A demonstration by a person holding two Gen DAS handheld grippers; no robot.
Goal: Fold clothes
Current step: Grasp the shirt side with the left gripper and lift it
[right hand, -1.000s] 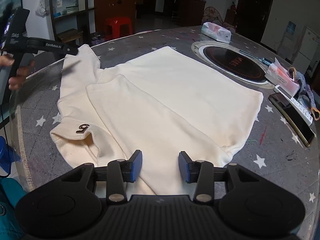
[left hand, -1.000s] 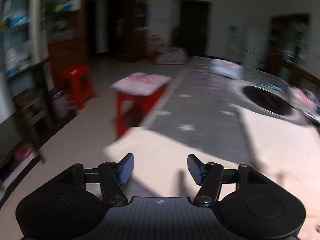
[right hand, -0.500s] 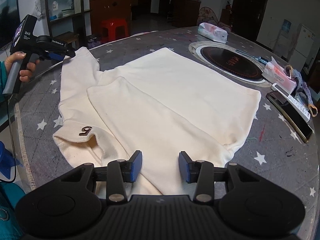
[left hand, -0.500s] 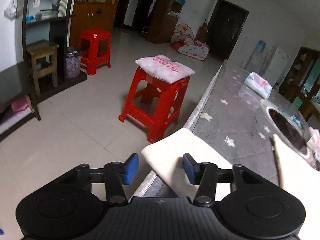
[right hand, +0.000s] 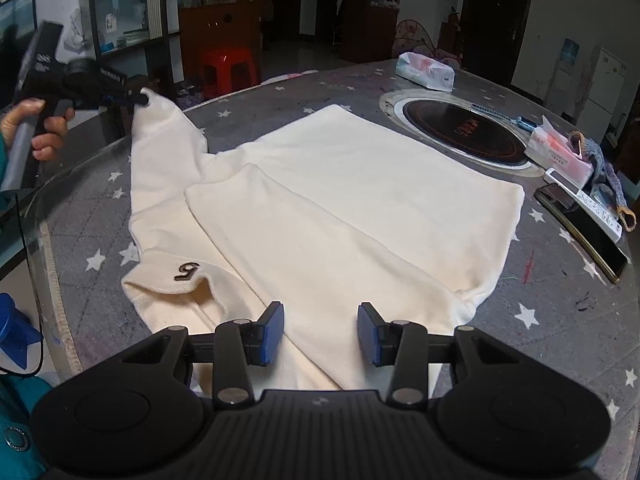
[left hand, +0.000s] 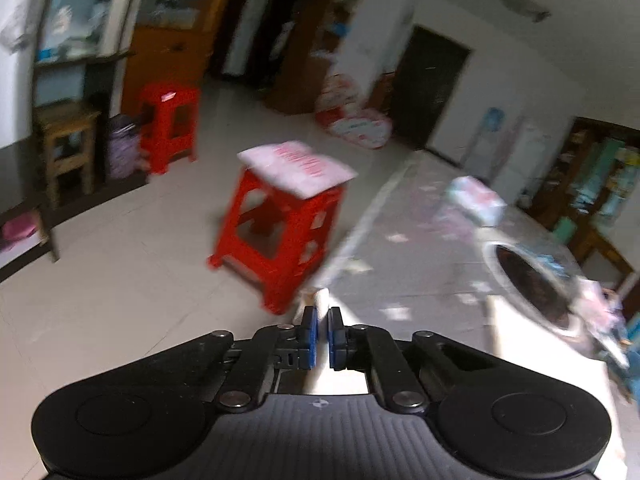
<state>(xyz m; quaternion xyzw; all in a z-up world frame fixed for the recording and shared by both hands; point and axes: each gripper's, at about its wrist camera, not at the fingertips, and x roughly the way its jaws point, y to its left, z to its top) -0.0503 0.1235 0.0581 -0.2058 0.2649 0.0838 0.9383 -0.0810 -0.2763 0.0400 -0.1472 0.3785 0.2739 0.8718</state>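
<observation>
A cream sweatshirt (right hand: 320,208) lies spread on the round grey star-patterned table (right hand: 560,320), one sleeve folded across its body and a dark "G" mark on the near cuff (right hand: 186,272). My left gripper (left hand: 322,336) is shut on the end of the far sleeve (right hand: 156,120), lifted a little at the table's left edge. The same left gripper (right hand: 138,98) appears in the right wrist view, held by a hand (right hand: 44,136). My right gripper (right hand: 320,332) hovers open over the sweatshirt's near hem, nothing between its fingers.
An induction hob (right hand: 464,134) is set into the table at the back. A tissue pack (right hand: 426,72), a pink packet (right hand: 558,152), a power strip (right hand: 588,206) and a phone (right hand: 584,236) lie at the right. A red stool with a cushion (left hand: 280,224) stands beside the table.
My left gripper went from open around the sleeve end to shut on it and has raised it slightly. The right gripper has stayed open in place.
</observation>
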